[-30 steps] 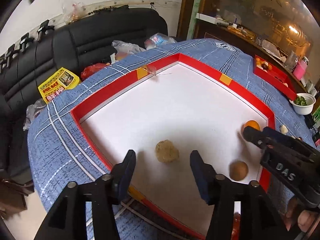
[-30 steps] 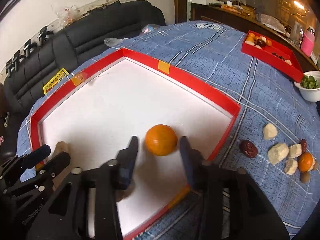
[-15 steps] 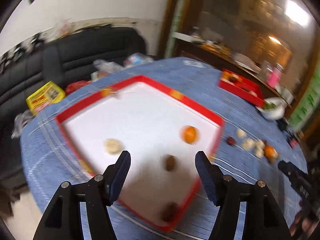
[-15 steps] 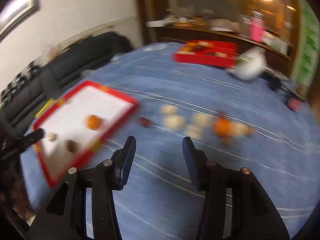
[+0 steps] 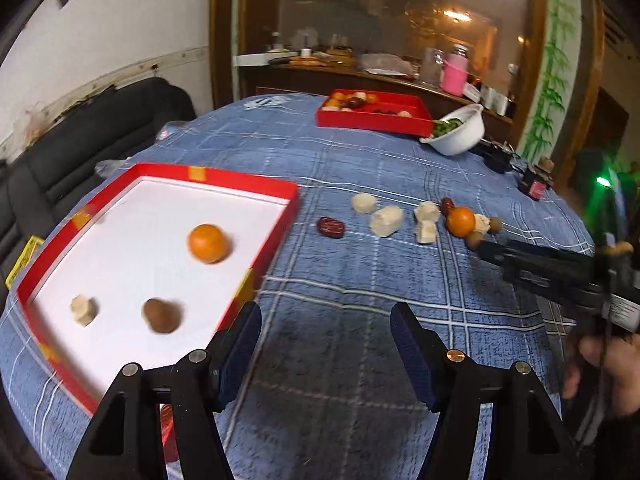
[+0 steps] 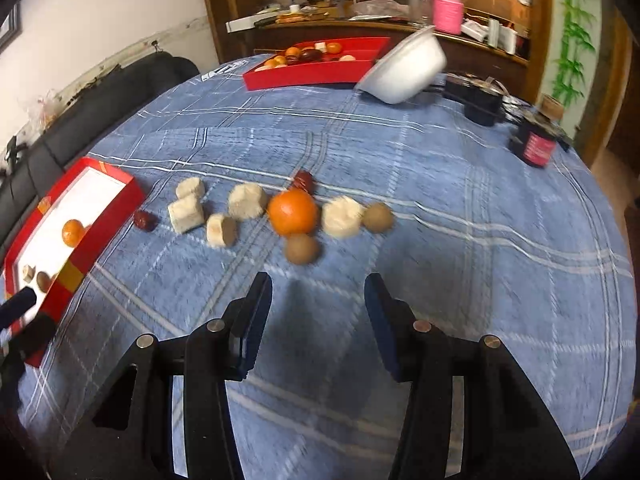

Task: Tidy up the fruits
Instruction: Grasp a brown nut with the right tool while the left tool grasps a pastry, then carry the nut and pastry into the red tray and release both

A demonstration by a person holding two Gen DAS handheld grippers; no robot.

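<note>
Both grippers have swung away from the white-floored red tray (image 5: 276, 236) toward the loose fruit on the blue plaid tablecloth (image 5: 360, 152). 1 second ago the left gripper (image 5: 326, 342) hung over the tray floor with a pale lump just ahead of its jaws; now it hangs over bare cloth just right of the tray's near corner, jaws apart and a little wider than before, nothing between them. The right gripper (image 6: 318, 312) framed the orange in the tray (image 5: 208, 243) a second ago; now it points at the cloth with the jaws apart and empty, just short of a round brown fruit (image 6: 302, 249).

The tray holds 3 pieces: the orange, a brown ball (image 5: 161, 315) and a pale chunk (image 5: 83, 310), all lying apart from one another.

On the cloth right of the tray lies a loose row: a dark red date (image 6: 144, 219), several pale chunks (image 6: 185, 213), a second orange (image 6: 293, 211) and another brown ball (image 6: 378, 218), with a second date (image 6: 304, 180) behind the orange.

Farther back sit a second red tray of fruit (image 6: 312, 74) and a white bowl (image 6: 404, 76). In the left wrist view the right gripper reaches in from the right edge, held by a hand (image 5: 608, 368).
</note>
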